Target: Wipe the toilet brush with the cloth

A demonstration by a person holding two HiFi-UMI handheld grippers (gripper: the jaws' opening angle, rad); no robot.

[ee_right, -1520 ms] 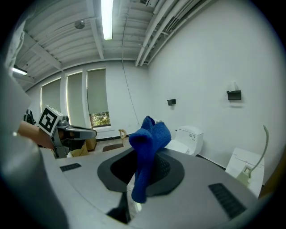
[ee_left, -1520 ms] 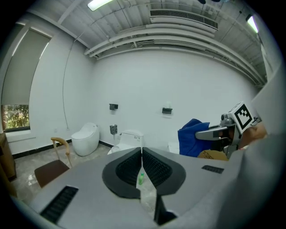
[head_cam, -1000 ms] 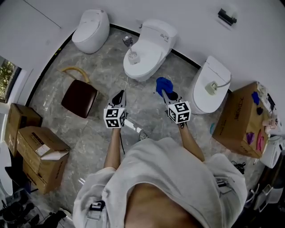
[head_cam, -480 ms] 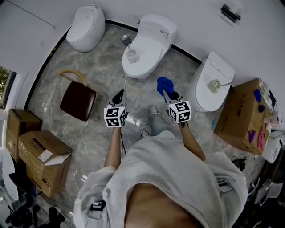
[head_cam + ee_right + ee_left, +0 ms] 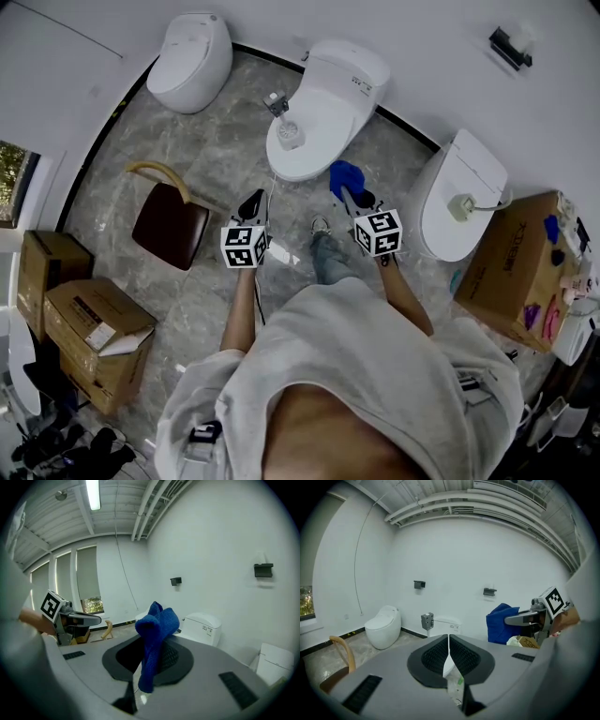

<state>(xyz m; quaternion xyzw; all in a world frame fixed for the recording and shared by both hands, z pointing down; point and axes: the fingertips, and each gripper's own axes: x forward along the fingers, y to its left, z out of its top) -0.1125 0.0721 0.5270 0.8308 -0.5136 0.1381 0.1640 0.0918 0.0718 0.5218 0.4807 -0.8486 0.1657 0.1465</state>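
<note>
My left gripper is shut on the thin white handle of the toilet brush. The handle runs forward to a round brush head over the middle toilet. In the left gripper view the jaws are closed with the white handle edge-on between them. My right gripper is shut on a blue cloth, which bunches up above the jaws as a folded lump. The two grippers are held side by side, about a hand's width apart. The cloth and brush are apart.
A second toilet stands at the far left and a third at the right. A brown stool sits left of me. Cardboard boxes are at the left and right. My shoe is between the grippers.
I have stepped toward the middle toilet; a leg and shoe now show between the grippers. Both grippers keep their holds and the same spacing.
</note>
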